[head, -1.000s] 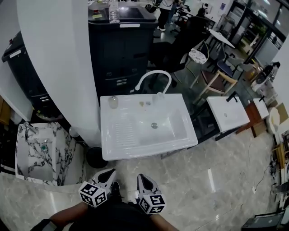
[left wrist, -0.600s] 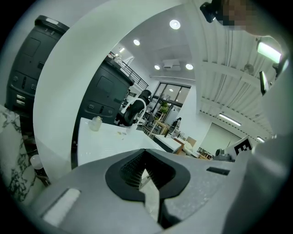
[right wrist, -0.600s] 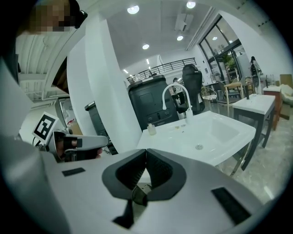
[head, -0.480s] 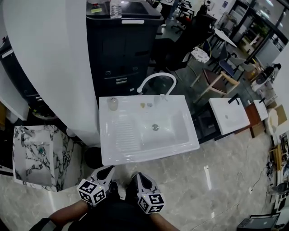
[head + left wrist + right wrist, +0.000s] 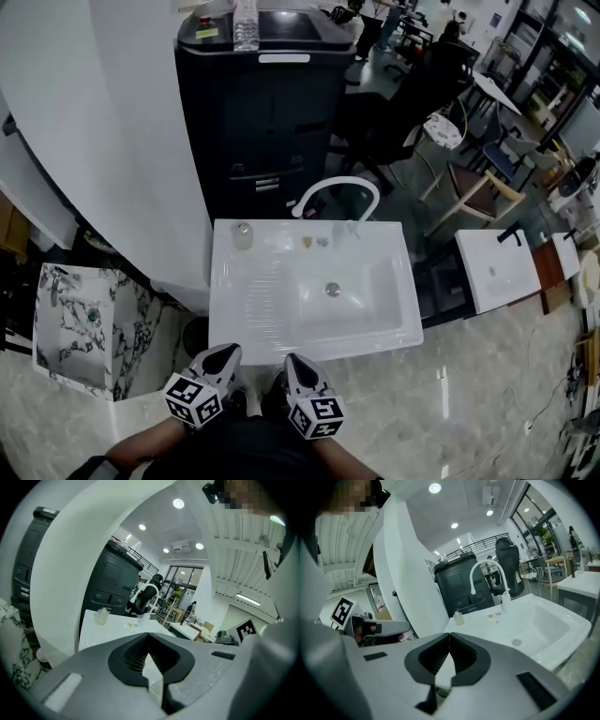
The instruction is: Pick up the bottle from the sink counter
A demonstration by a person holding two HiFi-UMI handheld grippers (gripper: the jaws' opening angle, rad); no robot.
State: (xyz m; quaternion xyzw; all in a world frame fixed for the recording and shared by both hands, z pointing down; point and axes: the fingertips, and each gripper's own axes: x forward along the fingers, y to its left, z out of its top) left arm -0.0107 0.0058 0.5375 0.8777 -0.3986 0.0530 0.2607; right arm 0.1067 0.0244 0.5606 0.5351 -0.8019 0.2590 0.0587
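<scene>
A small clear bottle [image 5: 243, 234] stands on the back left corner of the white sink counter [image 5: 244, 319]. It also shows in the left gripper view as the bottle [image 5: 101, 616] and in the right gripper view as the bottle [image 5: 459, 618]. A second small clear bottle [image 5: 351, 228] stands by the white arched faucet [image 5: 336, 190]. My left gripper [image 5: 228, 351] and right gripper [image 5: 291, 360] hang side by side just short of the counter's front edge, far from the bottle. Both are shut with nothing in them, as seen at the left gripper [image 5: 149, 637] and the right gripper [image 5: 449, 635].
A black cabinet [image 5: 267, 103] stands behind the sink with a water bottle [image 5: 246, 23] on top. A white curved wall [image 5: 112, 141] rises at the left, with a marble-patterned basin [image 5: 80, 323] below it. Another white basin [image 5: 502, 267] and chairs stand to the right.
The sink counter has come closer to both grippers in the head view; their tips now sit right at its front edge. Both grippers stay shut.
</scene>
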